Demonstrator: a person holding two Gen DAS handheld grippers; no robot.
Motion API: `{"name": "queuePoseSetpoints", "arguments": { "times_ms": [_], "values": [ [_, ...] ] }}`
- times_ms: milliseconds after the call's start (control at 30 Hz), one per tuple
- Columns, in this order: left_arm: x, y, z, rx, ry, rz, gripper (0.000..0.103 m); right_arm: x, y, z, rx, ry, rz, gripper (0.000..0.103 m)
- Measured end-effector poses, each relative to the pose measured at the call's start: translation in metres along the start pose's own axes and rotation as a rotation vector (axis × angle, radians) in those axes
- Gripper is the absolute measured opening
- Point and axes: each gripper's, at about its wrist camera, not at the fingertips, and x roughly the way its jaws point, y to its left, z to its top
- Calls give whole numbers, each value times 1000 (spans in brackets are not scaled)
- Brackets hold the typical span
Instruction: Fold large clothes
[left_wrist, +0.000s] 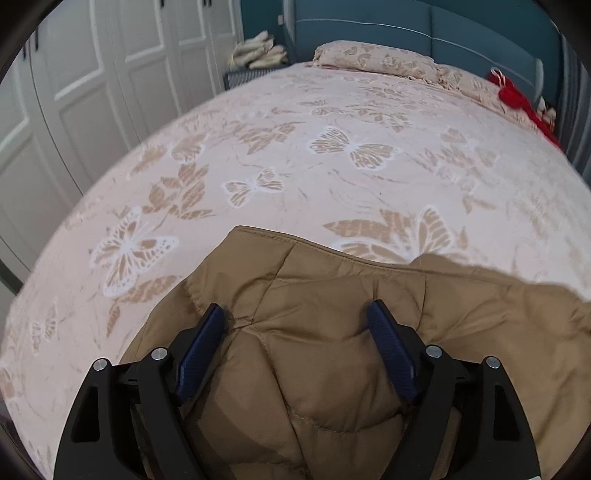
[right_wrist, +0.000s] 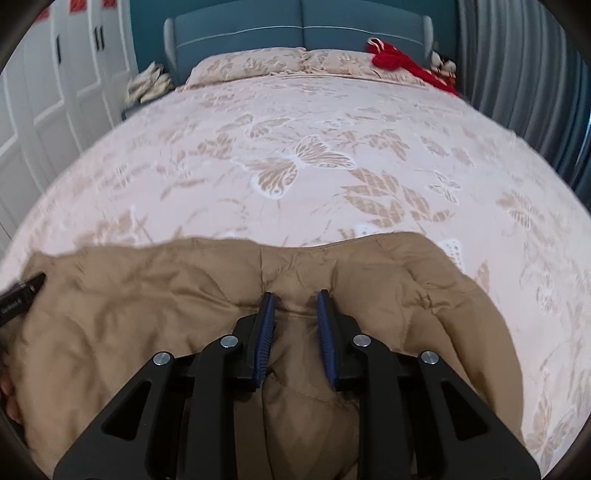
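The tan quilted jacket (left_wrist: 332, 350) lies bunched at the near edge of the bed (left_wrist: 332, 177), on its butterfly-print cover. My left gripper (left_wrist: 295, 317) has its fingers wide apart over the padding, and my right gripper (right_wrist: 295, 306) has its fingers narrowly parted around a raised fold of it.

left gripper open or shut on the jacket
Open: the left gripper has its blue pads spread wide, with the tan quilted jacket lying loose between them.
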Motion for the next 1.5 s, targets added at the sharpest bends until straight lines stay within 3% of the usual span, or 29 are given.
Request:
{"name": "queuePoseSetpoints", "arguments": {
  "times_ms": [133, 200, 267, 333, 467, 667, 800, 1000, 1100, 1200, 1267, 1333, 1400, 1500],
  "values": [
    [9, -2, 4, -2, 11, 0, 80, 2, -4, -3, 10, 8, 11, 23],
    [-3, 7, 1, -33, 31, -40, 80, -3, -7, 0, 24, 27, 16, 23],
    [-30, 32, -6, -119, 46, -127, 79, -23, -9, 4, 86, 38, 57, 26],
    [-68, 60, -27, -177, 32, -212, 80, -46, -7, 2, 145, 35, 159, 26],
    [-122, 113, -77, -248, 80, -233, 83, -84, 23, -8, 124, 40, 249, 26],
    [-136, 177, -142, -537, 215, -324, 83, -108, 79, -35, 16, 107, 305, 25],
    [-116, 174, -161, -655, 270, -438, 83, -87, 97, -51, -12, 181, 274, 26],
    [-83, 143, -151, -720, 304, -585, 84, -63, 98, -62, 5, 225, 262, 26],
    [-72, 125, -140, -696, 274, -581, 91, -57, 102, -66, -14, 219, 246, 26],
    [-67, 111, -128, -648, 250, -578, 91, -54, 105, -69, -28, 199, 230, 26],
    [-68, 107, -122, -629, 243, -582, 72, -53, 107, -71, -33, 190, 219, 26],
    [-78, 105, -116, -584, 225, -563, 36, -53, 107, -70, -36, 191, 213, 26],
    [-97, 108, -108, -558, 186, -603, 20, -54, 109, -69, -50, 196, 207, 26],
    [-127, 114, -102, -536, 148, -649, 12, -64, 107, -65, -56, 224, 233, 26]
  ]
}}
